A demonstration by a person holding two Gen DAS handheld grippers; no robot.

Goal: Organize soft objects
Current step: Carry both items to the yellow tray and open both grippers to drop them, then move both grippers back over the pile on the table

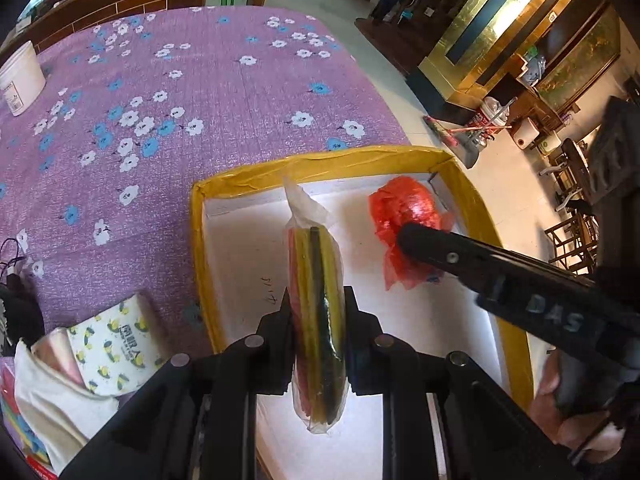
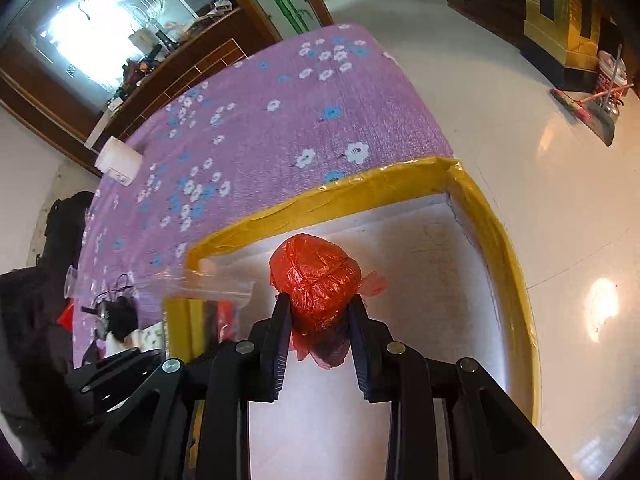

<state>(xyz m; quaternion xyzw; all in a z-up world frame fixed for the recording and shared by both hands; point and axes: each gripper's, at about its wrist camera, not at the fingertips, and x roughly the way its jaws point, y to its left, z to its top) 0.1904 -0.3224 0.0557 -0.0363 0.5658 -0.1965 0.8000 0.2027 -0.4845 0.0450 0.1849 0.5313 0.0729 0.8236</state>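
While both claws hang over the box (image 1: 404, 158), each is already loaded: the left gripper (image 1: 316, 304) is clenched on a clear pouch (image 1: 318, 320) of flat coloured sheets, and the right gripper (image 2: 320, 312) is clenched on a red bundle (image 2: 316, 276) of crinkled plastic. In the left wrist view the pouch sits in the lower middle of the frame, edge-on, its long axis running straight up the picture along the fingers, its loose top flap toward the box's far wall and its bottom end trailing back between the finger mounts. The bundle shows in the right middle of that frame, capping the tip of the right claw, which enters from the lower right. So the bundle lies to the right of the pouch and nearer the box's right wall, with bare white floor between them. In the right wrist view the bundle fills the centre, the yellow-taped rim curving behind it, and the pouch shows blurred at the left middle. Whether either thing touches the floor I cannot tell; both look to be just above it. The coming move, as I judge it, is a release, and it turns on each load sitting directly below and ahead of its own claw, inside the rim. A tissue pack (image 1: 114, 344) lies on the cloth (image 1: 224, 92) at the lower left, outside the box.
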